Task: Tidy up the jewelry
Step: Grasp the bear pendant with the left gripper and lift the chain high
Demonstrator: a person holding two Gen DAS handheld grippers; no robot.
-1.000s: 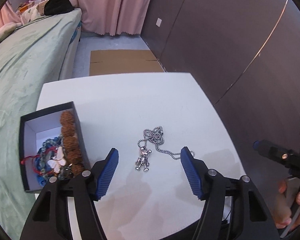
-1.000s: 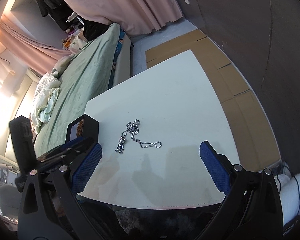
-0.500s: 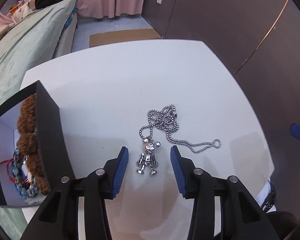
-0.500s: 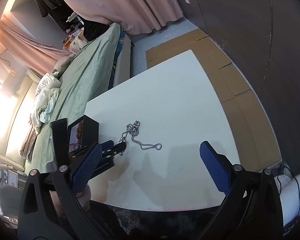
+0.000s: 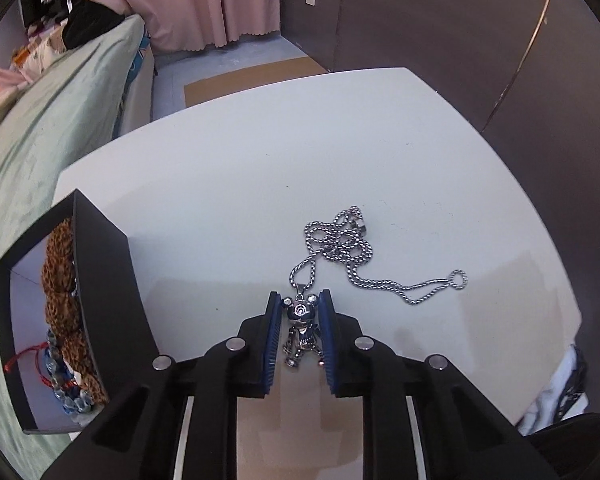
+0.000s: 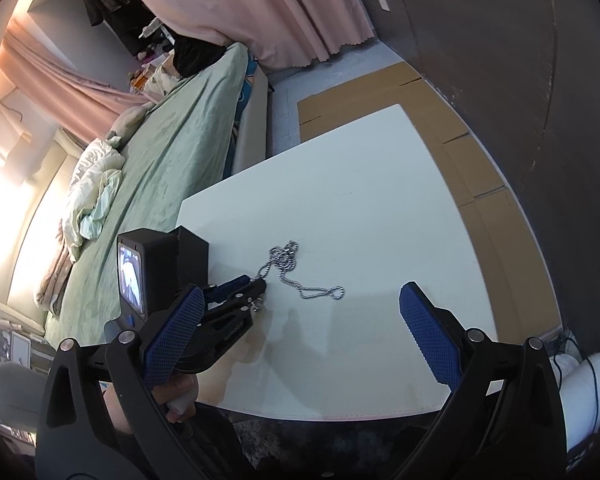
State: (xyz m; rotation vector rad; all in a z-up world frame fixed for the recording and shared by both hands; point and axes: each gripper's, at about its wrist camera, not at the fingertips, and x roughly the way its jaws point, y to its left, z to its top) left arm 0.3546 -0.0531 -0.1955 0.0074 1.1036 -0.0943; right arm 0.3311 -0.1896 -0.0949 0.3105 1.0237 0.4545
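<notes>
Two hand-held grippers, left (image 5: 300, 332) just closing on bear pendant (image 5: 301, 328), right (image 6: 304, 324) wide, no legible writing

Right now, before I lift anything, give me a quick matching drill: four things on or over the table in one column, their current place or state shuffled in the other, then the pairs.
Things:
1. bear pendant
2. chain
3. brown bead bracelet
4. right gripper

States:
A. inside the black box
B. jaws wide apart, nothing between them
C. between the left gripper pads, which have just been closing
D. lying loose on the white table

Pairs: 1-C, 2-D, 3-A, 4-B
</notes>
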